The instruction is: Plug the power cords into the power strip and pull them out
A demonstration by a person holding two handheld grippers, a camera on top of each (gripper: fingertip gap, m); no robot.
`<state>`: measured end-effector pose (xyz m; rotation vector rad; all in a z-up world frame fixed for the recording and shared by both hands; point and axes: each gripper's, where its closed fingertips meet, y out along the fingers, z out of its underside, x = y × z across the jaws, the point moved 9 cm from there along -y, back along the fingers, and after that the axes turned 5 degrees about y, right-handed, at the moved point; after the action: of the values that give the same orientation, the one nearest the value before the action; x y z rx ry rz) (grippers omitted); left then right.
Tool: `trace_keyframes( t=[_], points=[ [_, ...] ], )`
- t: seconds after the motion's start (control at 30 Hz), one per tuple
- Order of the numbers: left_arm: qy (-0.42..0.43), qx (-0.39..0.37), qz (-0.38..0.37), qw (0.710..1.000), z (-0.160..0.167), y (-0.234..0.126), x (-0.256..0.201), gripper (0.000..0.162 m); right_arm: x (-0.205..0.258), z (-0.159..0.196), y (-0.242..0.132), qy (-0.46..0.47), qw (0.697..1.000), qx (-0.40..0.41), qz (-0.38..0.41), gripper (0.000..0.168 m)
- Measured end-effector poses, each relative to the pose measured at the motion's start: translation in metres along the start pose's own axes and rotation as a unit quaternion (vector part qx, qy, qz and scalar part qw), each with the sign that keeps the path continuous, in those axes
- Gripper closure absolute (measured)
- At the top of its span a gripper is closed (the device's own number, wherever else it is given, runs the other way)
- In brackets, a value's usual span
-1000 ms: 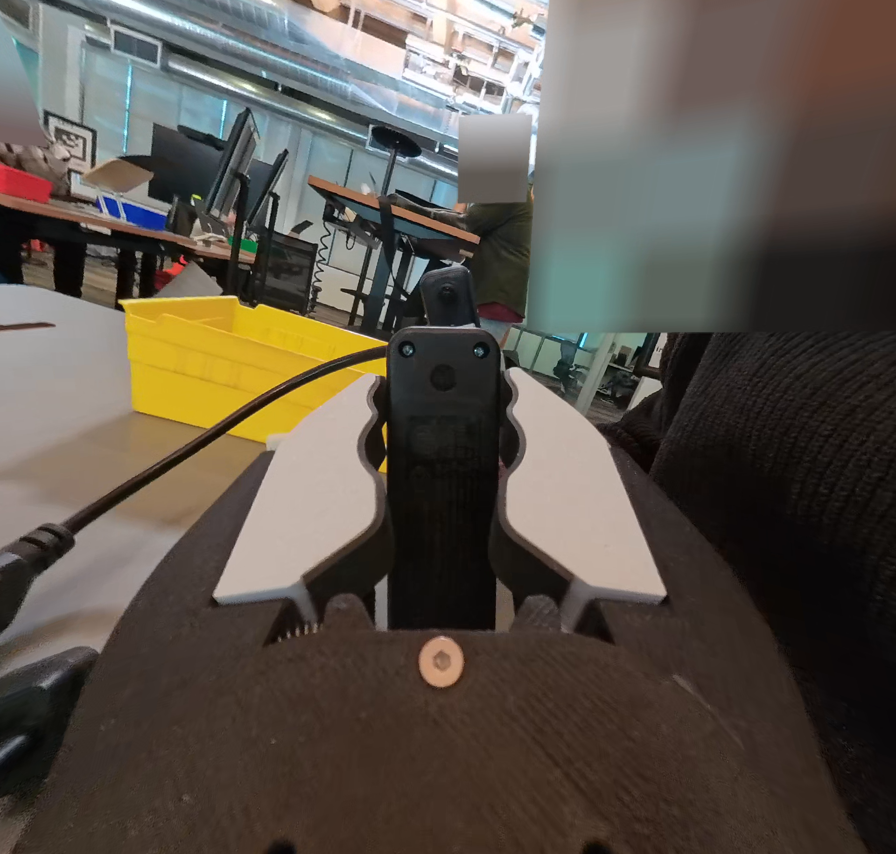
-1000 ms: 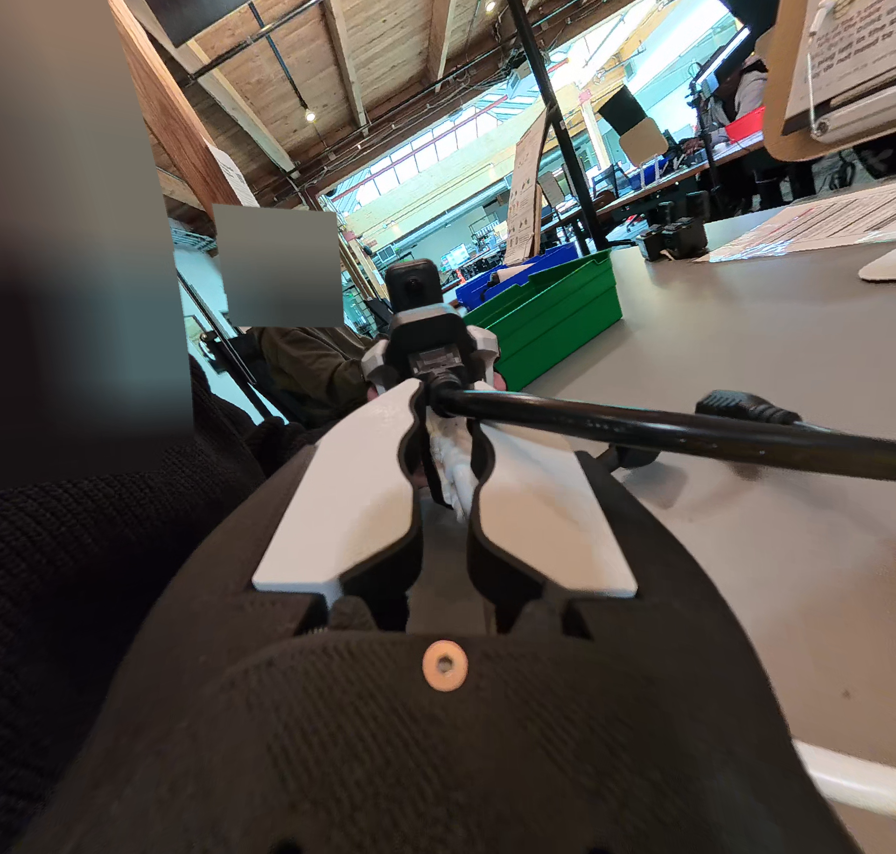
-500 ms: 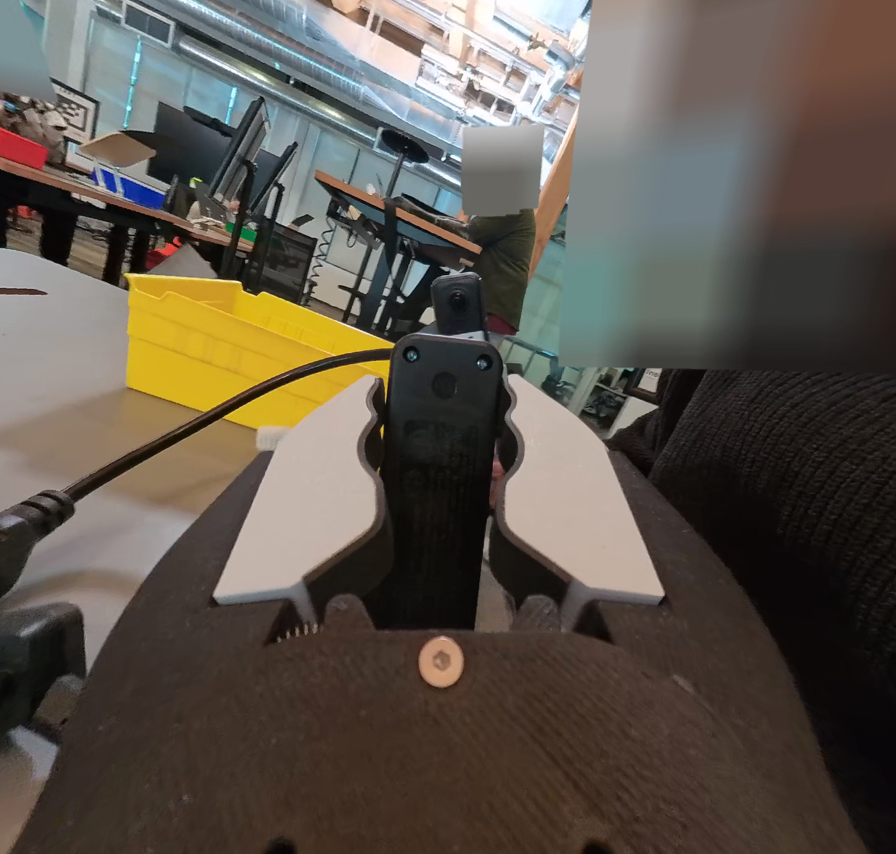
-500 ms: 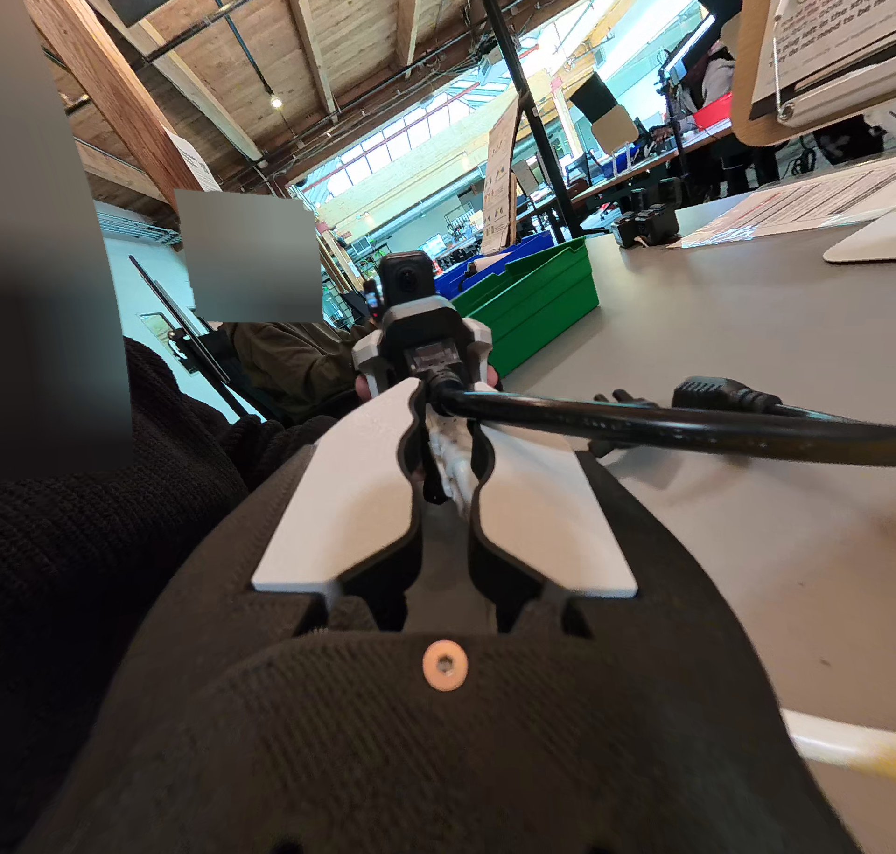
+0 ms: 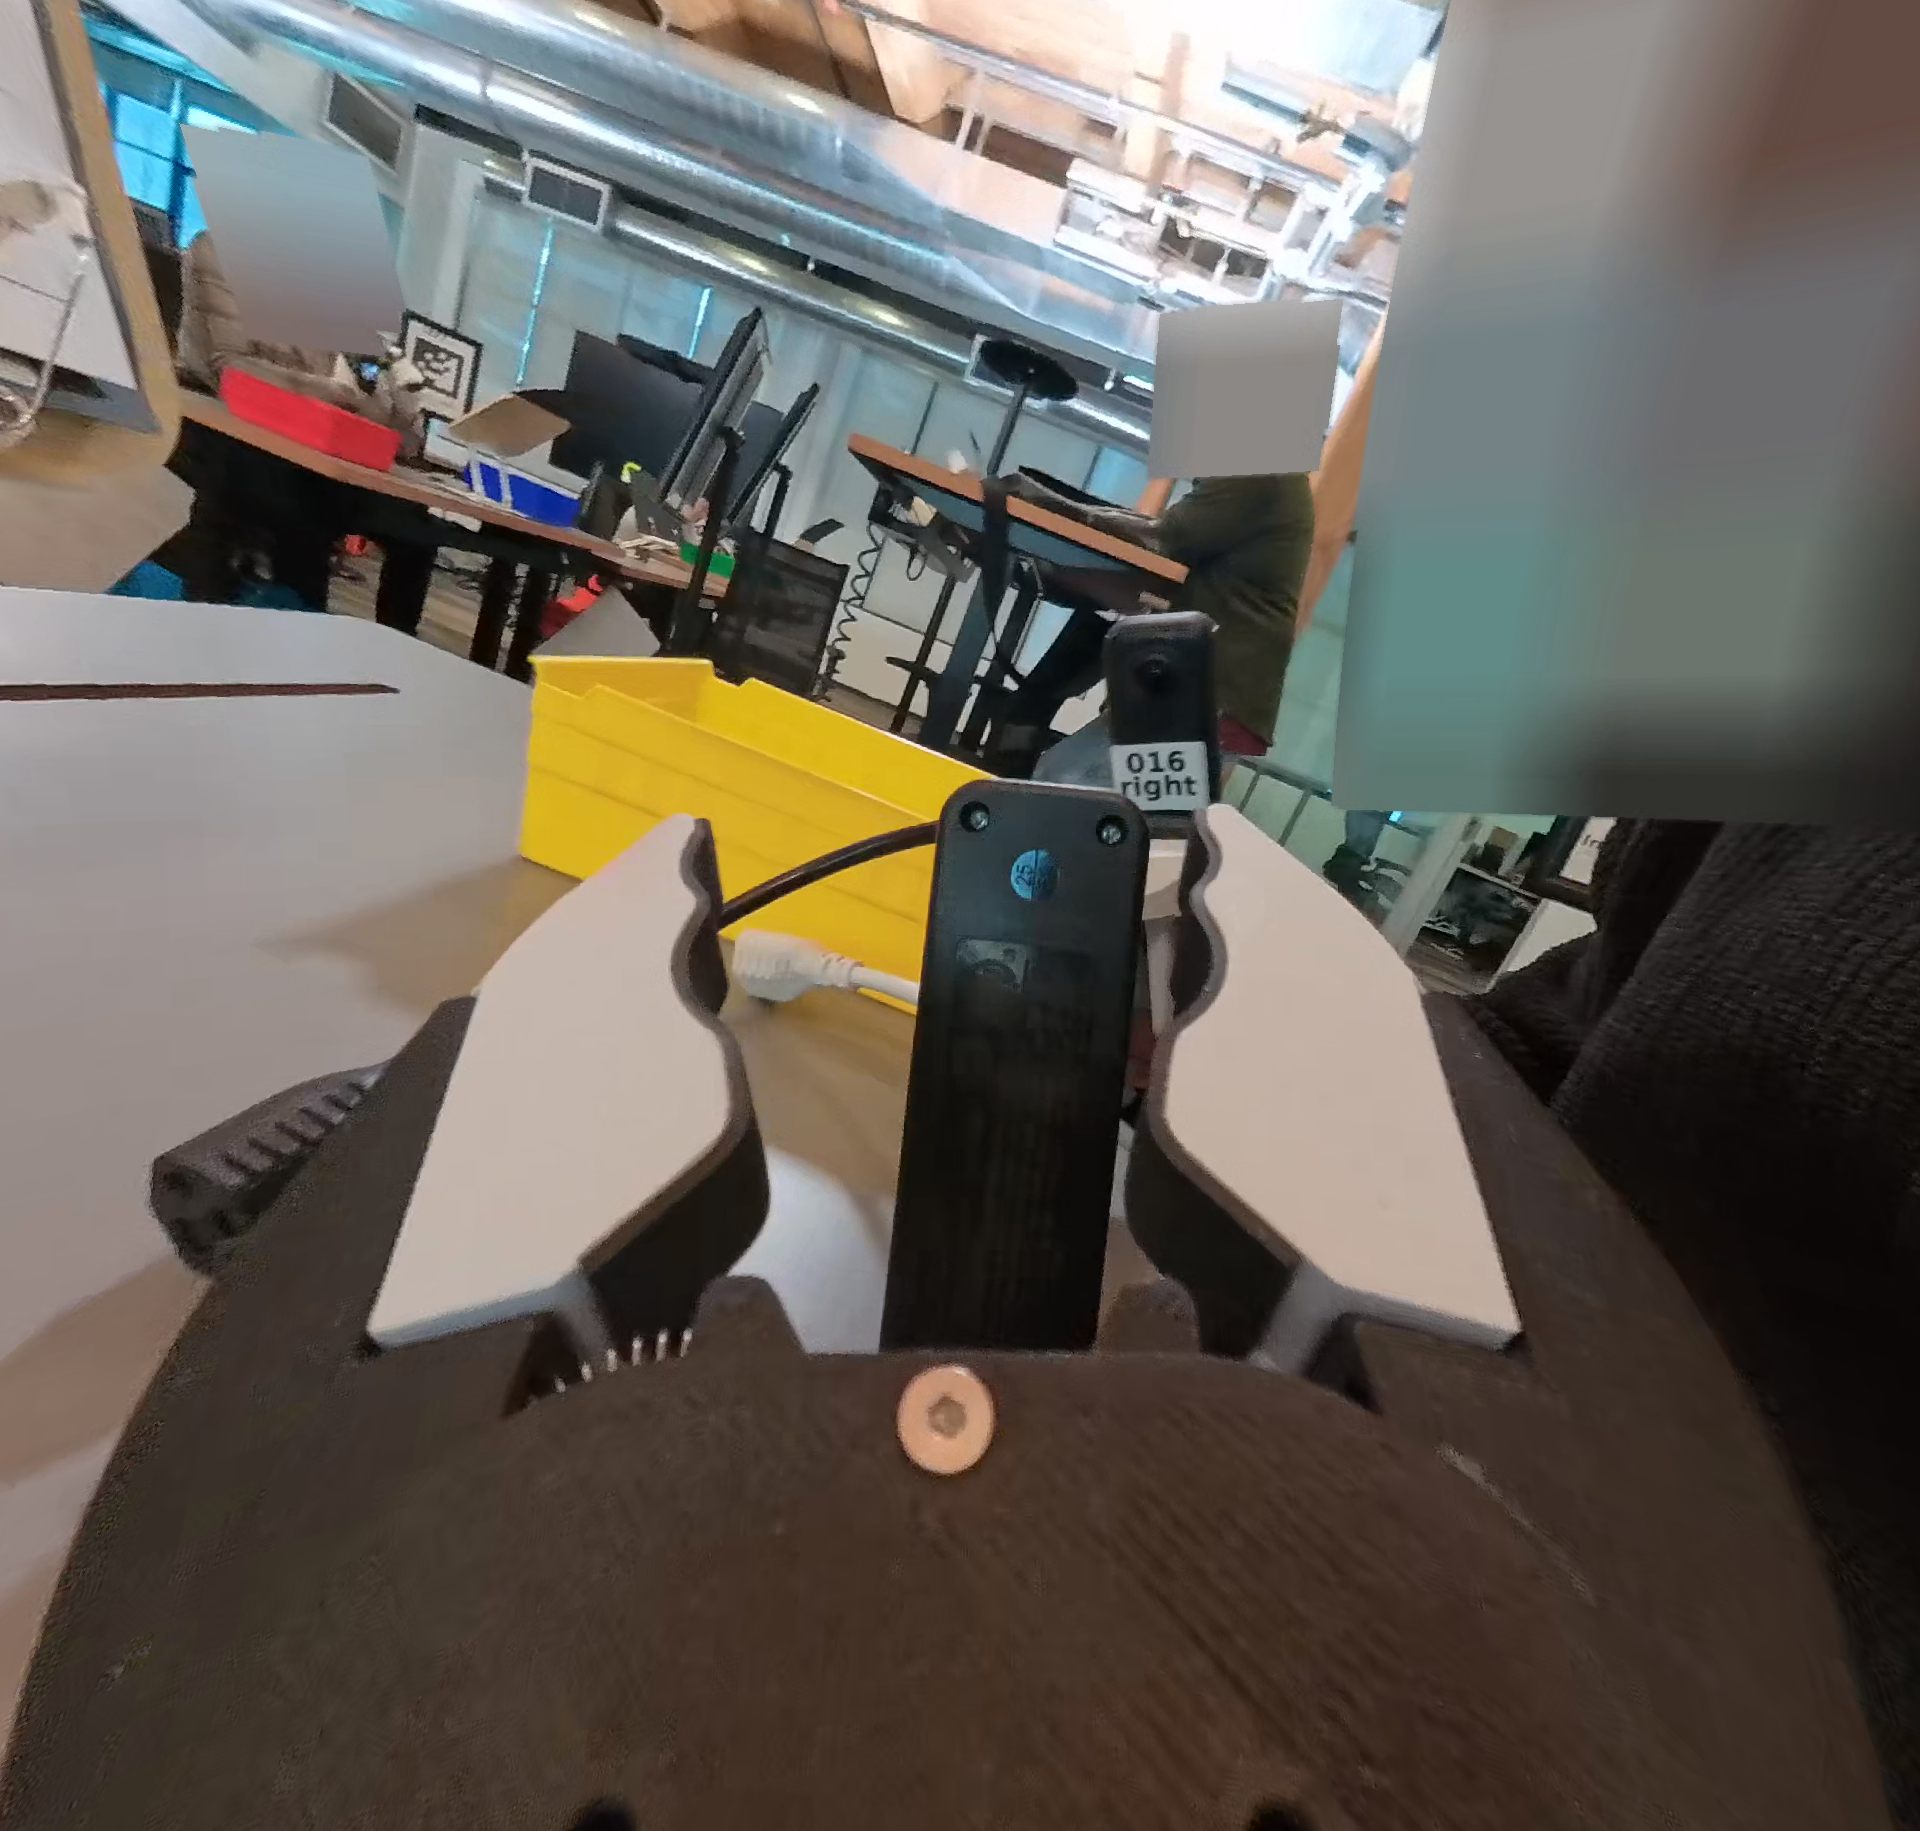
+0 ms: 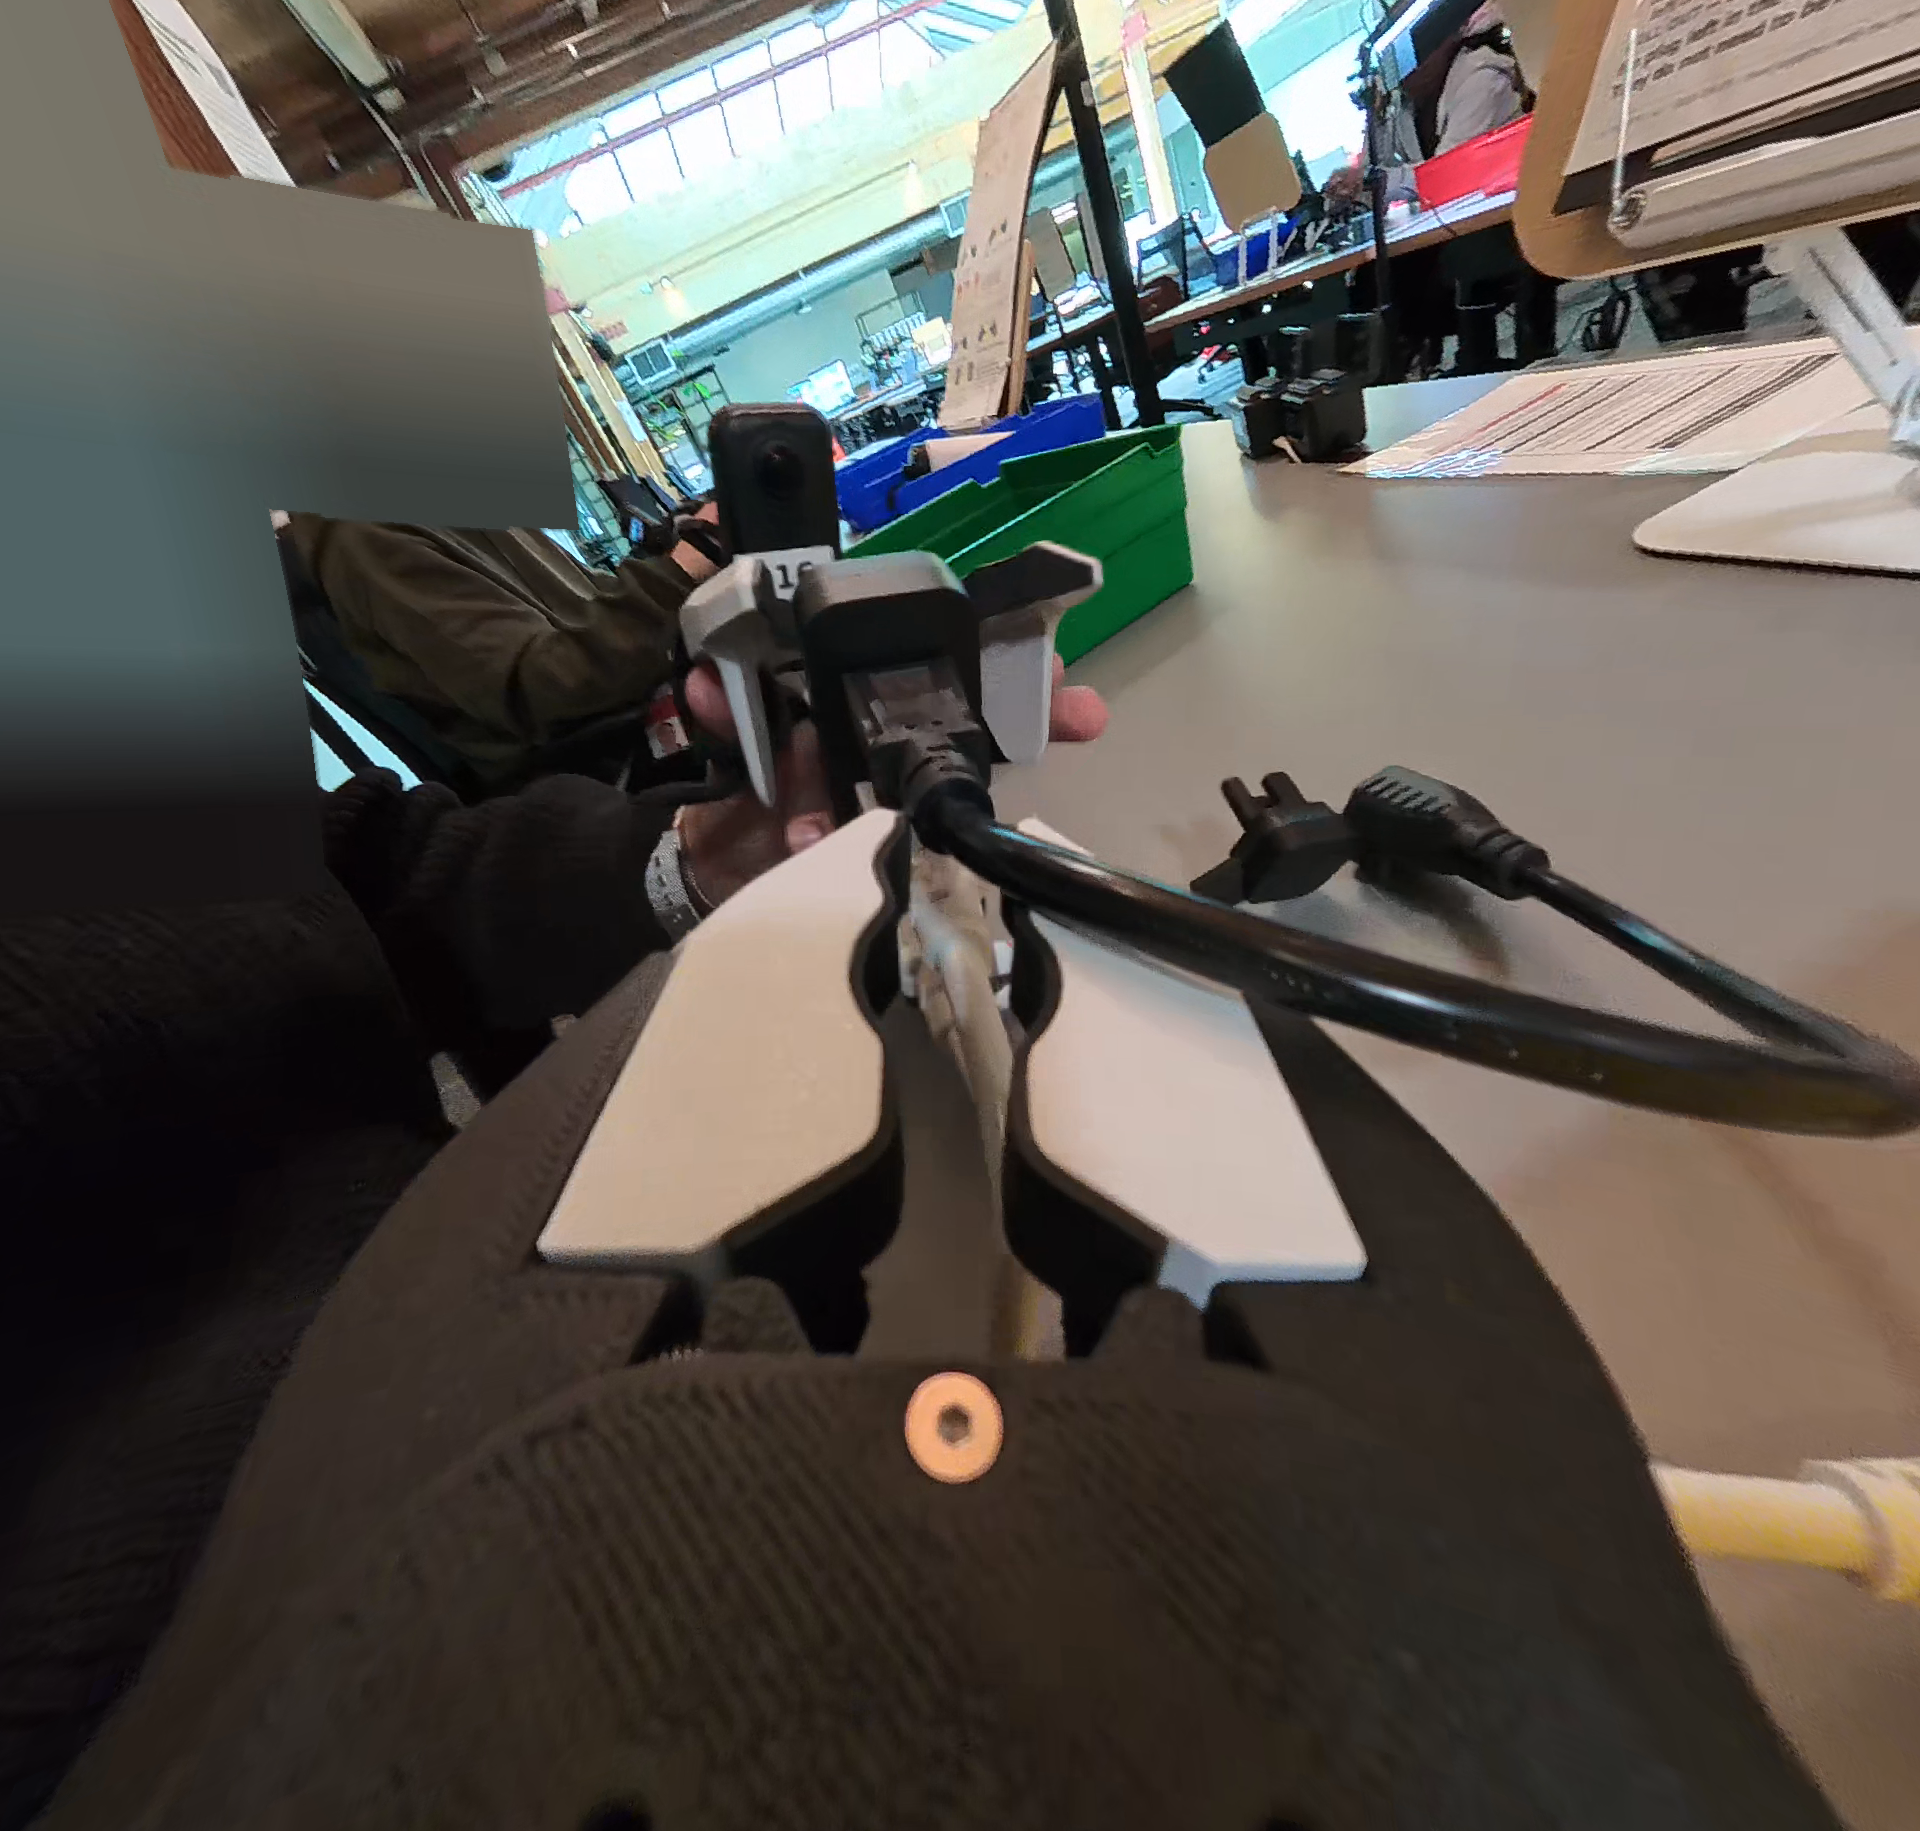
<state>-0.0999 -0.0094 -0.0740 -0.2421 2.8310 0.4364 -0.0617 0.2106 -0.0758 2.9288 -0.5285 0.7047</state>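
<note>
In the left wrist view my left gripper (image 5: 951,846) is open wide. The black power strip (image 5: 1023,1054) stands between its fingers, nearer the right finger, with a clear gap on the left side. The right wrist view shows the same: the left gripper's fingers (image 6: 748,701) are spread around the strip (image 6: 894,638). My right gripper (image 6: 956,846) is shut on a white plug (image 6: 951,940) just below the strip's end. The strip's thick black cord (image 6: 1351,971) loops away to the right.
Two loose black plugs (image 6: 1434,831) lie on the grey table (image 6: 1558,690). A white plug (image 5: 790,971) and a black plug (image 5: 239,1158) lie near a yellow bin (image 5: 707,763). A green bin (image 6: 1091,534) and a clipboard stand (image 6: 1787,524) stand farther back. A person's sleeve fills one side of each view.
My left gripper's fingers have opened wide and let go of the power strip, which still stands between them. My right gripper stays shut on the white plug. Both views have tilted.
</note>
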Motion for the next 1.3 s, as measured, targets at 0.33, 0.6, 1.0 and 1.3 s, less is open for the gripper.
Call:
trace_keyframes(
  t=[0.33,0.6,1.0,1.3],
  points=[
    [0.038,0.114,0.034,0.992,0.02,0.016,-0.013,0.102,0.002,0.004,0.004,-0.031,0.999,0.018,0.028,0.156],
    [0.049,0.125,0.017,0.991,0.018,0.015,-0.01,0.109,0.002,0.002,0.0,-0.098,0.989,0.027,0.109,0.16],
    [0.035,0.138,-0.017,0.99,0.016,0.009,0.002,0.11,-0.004,-0.009,-0.014,-0.079,0.99,-0.043,0.108,0.143],
    [0.071,0.191,0.024,0.979,0.022,0.012,-0.005,0.11,0.001,0.004,0.004,-0.123,0.988,0.037,0.091,0.131]
  ],
)
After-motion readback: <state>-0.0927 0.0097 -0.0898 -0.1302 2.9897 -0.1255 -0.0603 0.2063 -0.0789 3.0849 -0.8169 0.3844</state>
